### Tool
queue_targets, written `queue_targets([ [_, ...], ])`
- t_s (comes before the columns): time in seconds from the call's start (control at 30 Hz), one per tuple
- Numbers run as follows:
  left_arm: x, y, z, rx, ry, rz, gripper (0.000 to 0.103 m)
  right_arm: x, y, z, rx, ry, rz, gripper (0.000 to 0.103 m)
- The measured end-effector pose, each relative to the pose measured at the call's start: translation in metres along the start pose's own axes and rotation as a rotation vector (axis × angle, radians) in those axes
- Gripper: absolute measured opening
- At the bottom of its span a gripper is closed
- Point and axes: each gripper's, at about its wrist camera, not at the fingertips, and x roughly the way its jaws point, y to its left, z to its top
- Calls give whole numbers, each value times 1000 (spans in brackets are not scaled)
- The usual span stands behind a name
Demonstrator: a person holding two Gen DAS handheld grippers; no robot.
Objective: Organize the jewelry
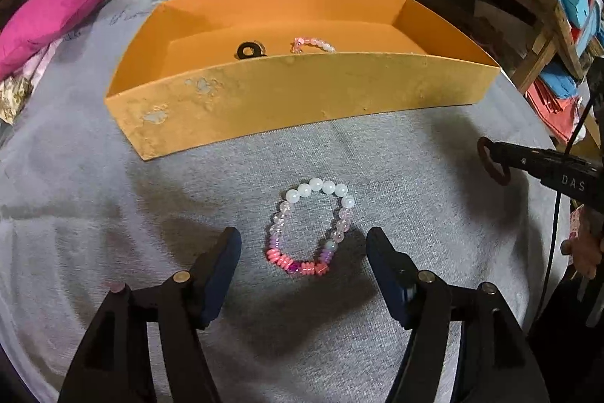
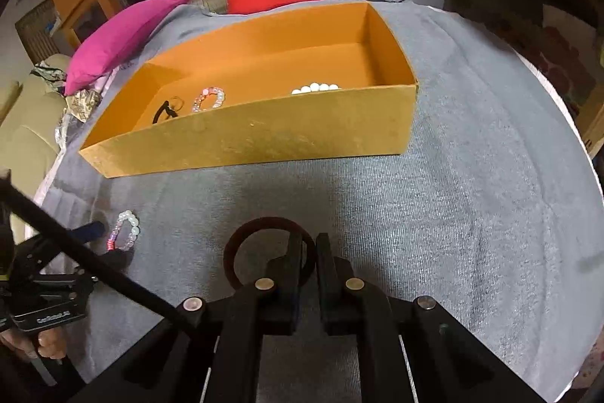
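Three pieces already lie in the orange box point(image 2: 264, 135). The right hand-held gripper point(image 2: 309, 248) pinches a dark ring point(image 2: 241, 240) above the gray cloth point(image 1: 415, 146). The left hand-held gripper point(image 1: 304, 252) is wide open around a bead bracelet point(image 1: 311, 233) on the cloth. Both still need boxing.

Orange box's point(image 1: 302, 93) near wall screens the jewelry inside it.

From the left wrist, only the tops of a dark piece point(image 1: 250, 50) and a pink bead bracelet point(image 1: 312, 45) clear the wall; from the right, a white bead strand point(image 2: 316, 88) barely peeks over. The right gripper's fingers point(image 2: 292, 263) cover part of the dark red ring point(image 2: 241, 244).
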Motion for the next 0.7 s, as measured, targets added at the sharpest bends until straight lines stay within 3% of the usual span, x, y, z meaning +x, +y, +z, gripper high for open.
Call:
queue_targets([
  [0.07, 1, -2, 0, 2, -6, -1, 68, 1, 3, -1, -7, 6, 5, 8],
  [0.17, 0, -6, -1, 17, -10, -11, 42, 3, 5, -2, -11, 16, 4, 8],
  [0.37, -4, -9, -3, 16, -18, -27, 17, 5, 3, -2, 9, 26, 6, 8],
  [0.53, -7, -6, -4, -6, -24, -37, 15, 8, 1, -2, 22, 37, 5, 8],
  [0.6, -9, -4, -3, -15, -34, -35, 7, 9, 1, -3, 27, 42, 2, 8],
  [0.7, -14, 1, -2, -32, -50, -39, 6, 8, 1, -3, 33, 38, 4, 8],
])
